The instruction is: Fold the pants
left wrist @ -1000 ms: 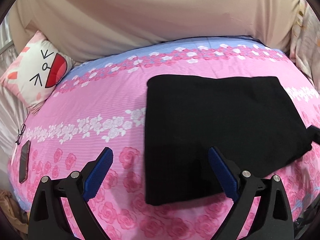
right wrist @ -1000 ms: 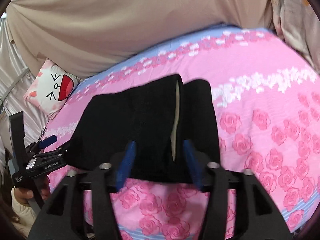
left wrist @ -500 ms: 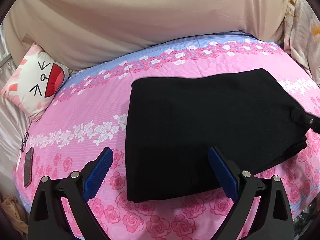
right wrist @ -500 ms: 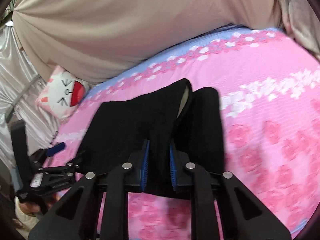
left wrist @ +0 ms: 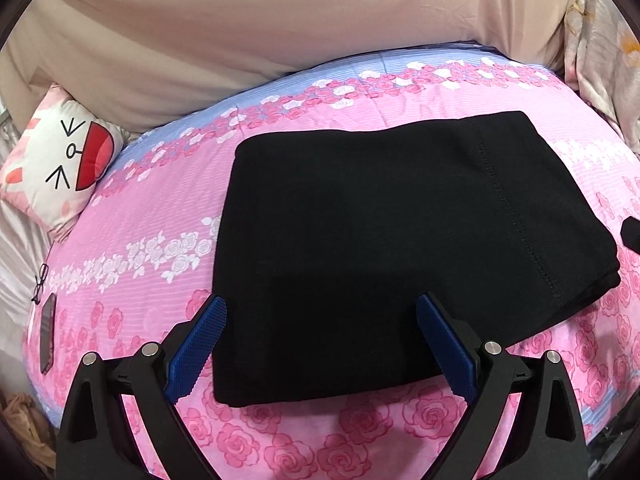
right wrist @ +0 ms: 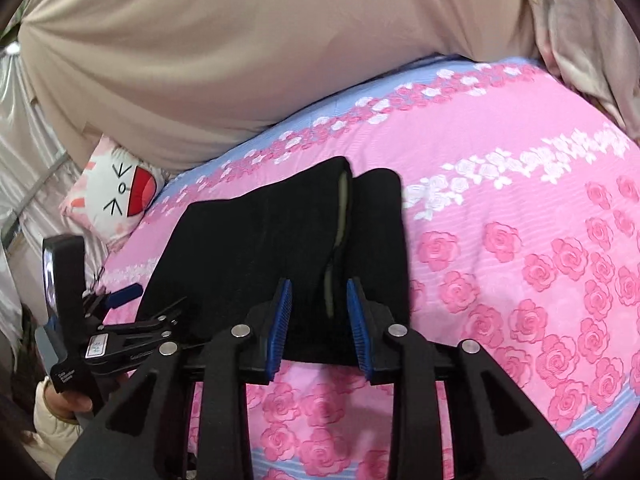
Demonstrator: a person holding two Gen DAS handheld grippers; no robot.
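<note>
The right hand-held gripper (right wrist: 320, 312) sits low over the near edge of the black pants (right wrist: 280, 248), its blue pads a narrow way apart and opening; a fold of the pants runs between them, but the pads do not visibly press on it. The left hand-held gripper (left wrist: 320, 344) hangs above the near end of the same garment, its jaws spread wide with nothing pinched, the pants (left wrist: 384, 240) lying flat beneath and between them. In the right wrist view that left tool shows at the left edge, with a hand (right wrist: 66, 400) in a pale sleeve gripping its handle.

The pants lie folded into a compact dark rectangle on the bed, resting on a pink rose-patterned bedspread (left wrist: 168, 216). A pale lining shows in the gap along one fold. Near the bed's left edge lie a dark phone (left wrist: 47, 332) and a pair of glasses (left wrist: 40, 282). Farther back, a cartoon-face cushion (left wrist: 60, 164) leans against a beige cloth backdrop (left wrist: 280, 20).
</note>
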